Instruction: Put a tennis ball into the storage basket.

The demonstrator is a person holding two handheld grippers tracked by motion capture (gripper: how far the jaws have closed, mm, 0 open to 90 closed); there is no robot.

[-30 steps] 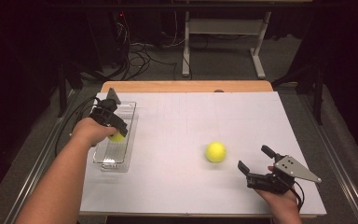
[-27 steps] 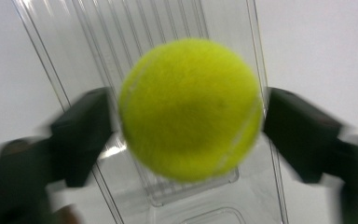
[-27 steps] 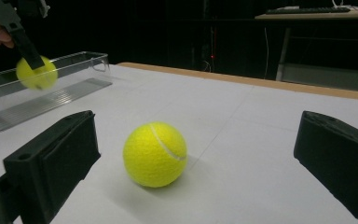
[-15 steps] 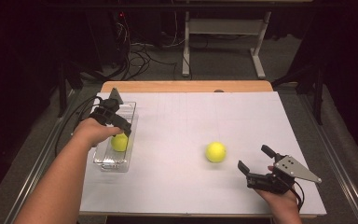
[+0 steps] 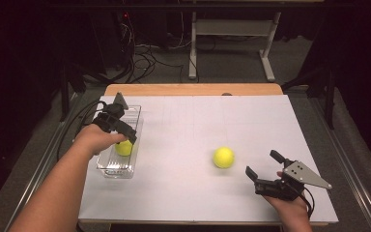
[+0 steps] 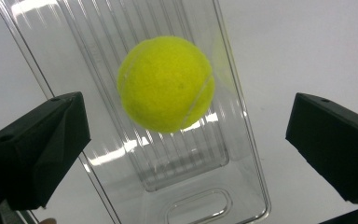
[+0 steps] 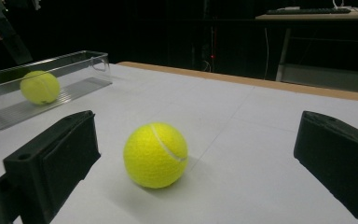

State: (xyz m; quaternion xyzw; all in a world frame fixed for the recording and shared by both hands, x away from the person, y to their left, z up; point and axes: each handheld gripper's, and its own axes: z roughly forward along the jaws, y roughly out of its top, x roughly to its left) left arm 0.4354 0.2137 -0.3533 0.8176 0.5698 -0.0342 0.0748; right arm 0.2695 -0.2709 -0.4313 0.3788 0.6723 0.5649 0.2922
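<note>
Tennis balls, one in the clear bin (image 5: 107,166) and one loose on my white table (image 5: 183,193).

Taking the clear bin as my landmark: it lies along the table's left edge, and I hold my left gripper (image 5: 131,138) just above its middle, jaws spread wide with nothing between the pads. Directly under those jaws the first tennis ball (image 6: 166,84) rests on the bin's ribbed floor, apart from both pads. Well to the right of the bin, the second tennis ball (image 5: 223,157) sits on the bare tabletop. Farther right still, near the table's front corner, I keep my right gripper (image 5: 263,167) low, jaws wide and released, aimed back at that ball.
</note>
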